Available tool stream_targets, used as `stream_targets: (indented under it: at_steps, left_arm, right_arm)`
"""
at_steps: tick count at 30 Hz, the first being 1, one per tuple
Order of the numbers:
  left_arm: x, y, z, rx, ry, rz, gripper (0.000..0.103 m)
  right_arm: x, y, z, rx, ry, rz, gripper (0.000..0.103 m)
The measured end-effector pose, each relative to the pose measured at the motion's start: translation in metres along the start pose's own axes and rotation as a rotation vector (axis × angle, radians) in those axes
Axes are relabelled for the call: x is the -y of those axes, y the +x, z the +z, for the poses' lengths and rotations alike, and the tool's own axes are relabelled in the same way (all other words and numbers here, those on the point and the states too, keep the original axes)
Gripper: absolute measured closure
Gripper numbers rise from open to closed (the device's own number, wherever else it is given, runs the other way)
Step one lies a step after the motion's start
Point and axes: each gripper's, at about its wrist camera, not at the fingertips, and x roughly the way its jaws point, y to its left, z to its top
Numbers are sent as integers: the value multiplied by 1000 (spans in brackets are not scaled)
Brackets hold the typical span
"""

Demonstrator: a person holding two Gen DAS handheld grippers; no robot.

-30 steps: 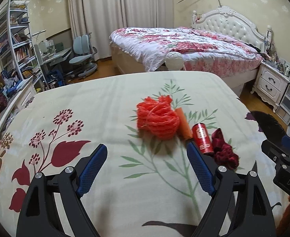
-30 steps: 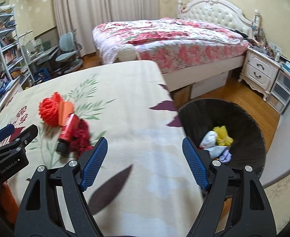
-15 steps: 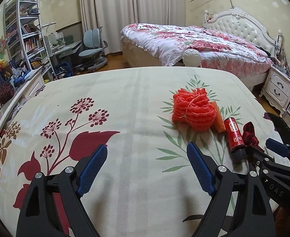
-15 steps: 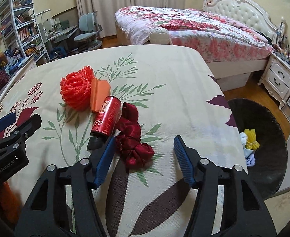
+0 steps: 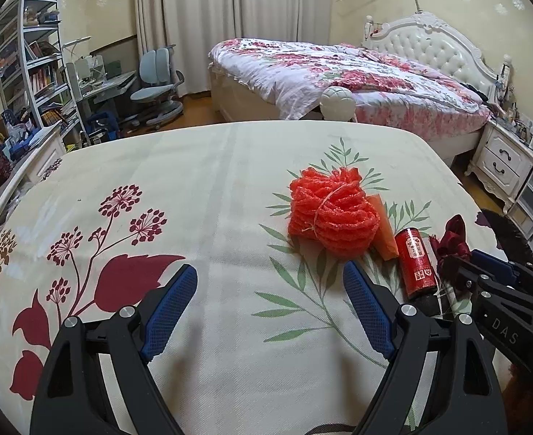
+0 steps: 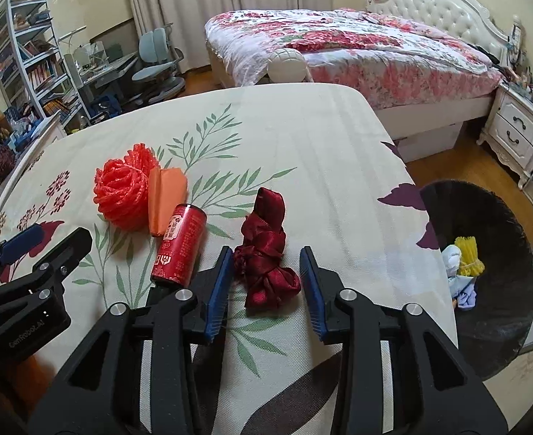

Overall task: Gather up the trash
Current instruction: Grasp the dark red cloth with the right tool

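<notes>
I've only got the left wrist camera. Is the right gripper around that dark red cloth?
Observer: Yes. The right gripper is open, with the dark red cloth between its fingers; it has not closed on it.
Operator: What's in the bin?
Observer: The black bin holds a yellow bundle and some pale cloth.
Operator: Will the red can get caught in the grip?
Observer: Probably not. The red can lies outside the fingers, apart from the cloth.

Soft indoor light, sharp, fisheye-warped edges
</notes>
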Motion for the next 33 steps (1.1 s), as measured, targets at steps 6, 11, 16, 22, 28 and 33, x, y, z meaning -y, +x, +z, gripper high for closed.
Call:
stream_targets:
  at_steps: [6,11,16,22,28,33]
  left_arm:
    - [-1,-1,-1,-1,-4,-5,21]
    - [2,-2,0,7,2,-14,21]
    - [9,1,5,14,6,-25,20]
    - [20,4,13,20,13,-48,19]
    - [28,12,22,24,16,-42,19]
    - [24,22,25,-1,24,-19,19]
  right_arm:
    - [-2,3,1,4,-3,-2,50]
    - [3,11,4,-3,20,-11,50]
    - [4,12,6,-8,-2,-26,72]
    - [8,14,8,-5,-6,-37,73]
    - [8,15,8,-1,-12,-39,73]
    - [9,15,8,0,-13,-36,73]
